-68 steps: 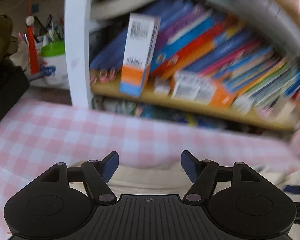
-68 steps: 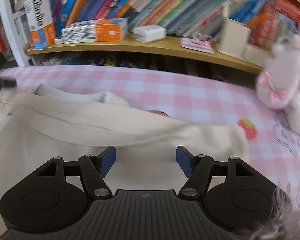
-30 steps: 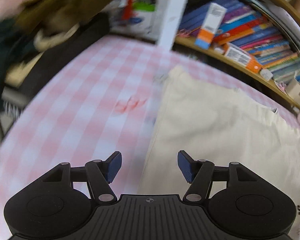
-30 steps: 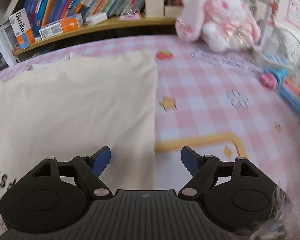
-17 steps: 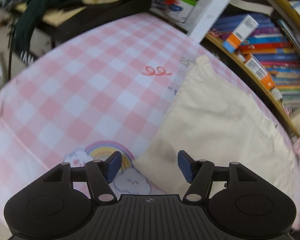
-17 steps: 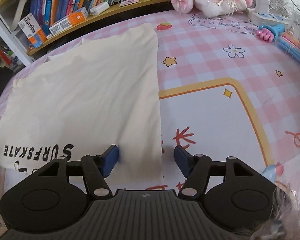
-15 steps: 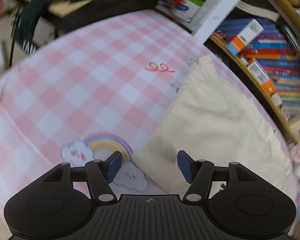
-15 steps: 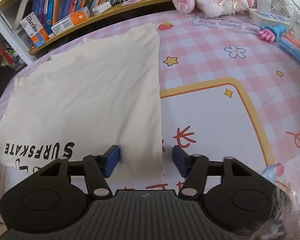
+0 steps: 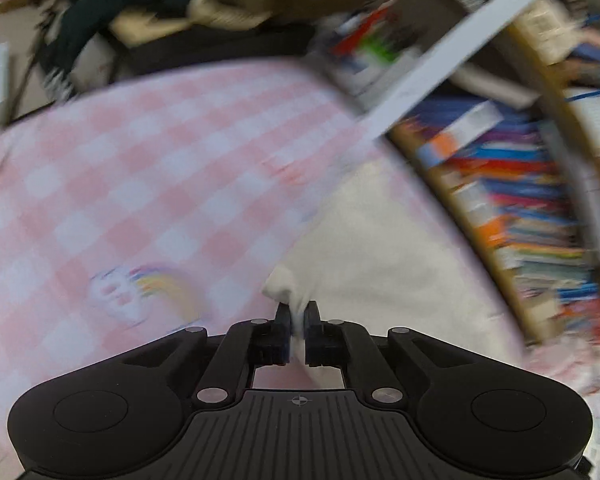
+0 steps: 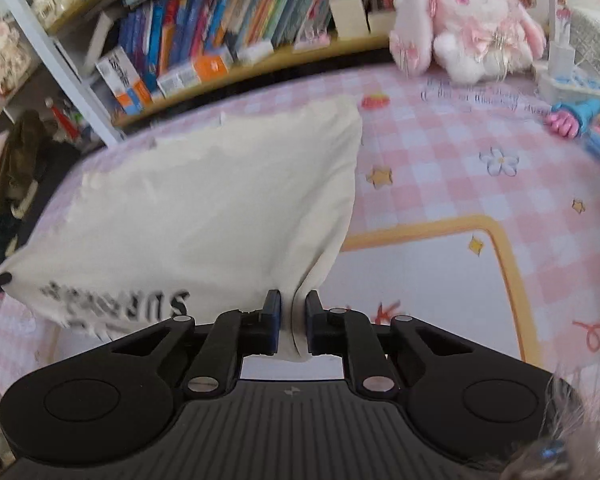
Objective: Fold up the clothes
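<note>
Counting what I have: one cream garment [image 10: 220,200] spread on the pink checked tablecloth [image 10: 440,152], one plush rabbit [image 10: 472,20] at about one o'clock in the right view, one shelf of books [image 10: 220,28] at twelve. My left gripper [image 9: 297,316] has just been closing and is clenched on the garment's near-left corner, cloth bunched between its pads. My right gripper [image 10: 292,312] has just been closing too and pinches the near-right corner, lifting that edge off the tablecloth. The left view is blurred.
</note>
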The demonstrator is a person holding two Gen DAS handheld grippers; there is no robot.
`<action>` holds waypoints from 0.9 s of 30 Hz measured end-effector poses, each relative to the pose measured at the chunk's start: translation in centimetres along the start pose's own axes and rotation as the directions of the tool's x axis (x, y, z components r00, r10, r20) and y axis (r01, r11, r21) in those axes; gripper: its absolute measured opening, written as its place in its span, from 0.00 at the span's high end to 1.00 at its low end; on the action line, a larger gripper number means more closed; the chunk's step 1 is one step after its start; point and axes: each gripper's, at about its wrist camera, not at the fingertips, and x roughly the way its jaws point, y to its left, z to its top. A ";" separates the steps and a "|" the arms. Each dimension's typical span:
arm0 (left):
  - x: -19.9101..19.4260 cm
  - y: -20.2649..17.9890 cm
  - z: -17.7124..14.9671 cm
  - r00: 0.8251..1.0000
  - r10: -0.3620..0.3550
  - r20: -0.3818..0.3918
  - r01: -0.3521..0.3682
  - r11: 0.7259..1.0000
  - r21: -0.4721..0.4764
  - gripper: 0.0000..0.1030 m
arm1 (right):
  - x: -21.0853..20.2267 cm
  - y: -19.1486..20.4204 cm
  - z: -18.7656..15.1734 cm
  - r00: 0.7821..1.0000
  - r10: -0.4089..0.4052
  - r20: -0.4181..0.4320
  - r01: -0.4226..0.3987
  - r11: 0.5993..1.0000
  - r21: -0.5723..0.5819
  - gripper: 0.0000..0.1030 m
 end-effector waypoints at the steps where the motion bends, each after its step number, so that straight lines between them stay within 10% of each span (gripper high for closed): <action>1: 0.5 0.5 -0.3 1.000 0.022 -0.014 -0.022 1.000 -0.006 0.94 | 0.4 -0.2 -0.1 1.000 -0.002 -0.019 0.002 1.000 0.002 0.89; 13: -1.7 3.4 -1.5 0.996 0.072 0.052 -0.065 0.990 -0.125 0.81 | 1.6 -0.7 -0.7 0.999 0.009 -0.053 -0.012 0.998 -0.054 0.87; 20: -1.3 5.6 -2.0 0.995 -0.056 0.080 0.080 0.941 -0.329 0.67 | 1.5 -0.5 -0.8 0.998 0.015 -0.057 -0.020 0.996 -0.092 0.87; 24: -0.4 5.4 -1.5 0.992 -0.067 0.111 0.104 0.922 -0.372 0.69 | 1.5 -0.6 -0.7 0.998 0.018 -0.058 -0.024 0.995 -0.101 0.87; 27: 0.2 5.0 -0.9 0.993 -0.044 0.105 0.080 0.927 -0.367 0.90 | 1.5 -0.2 -0.8 0.999 0.006 -0.050 -0.013 0.991 -0.134 0.88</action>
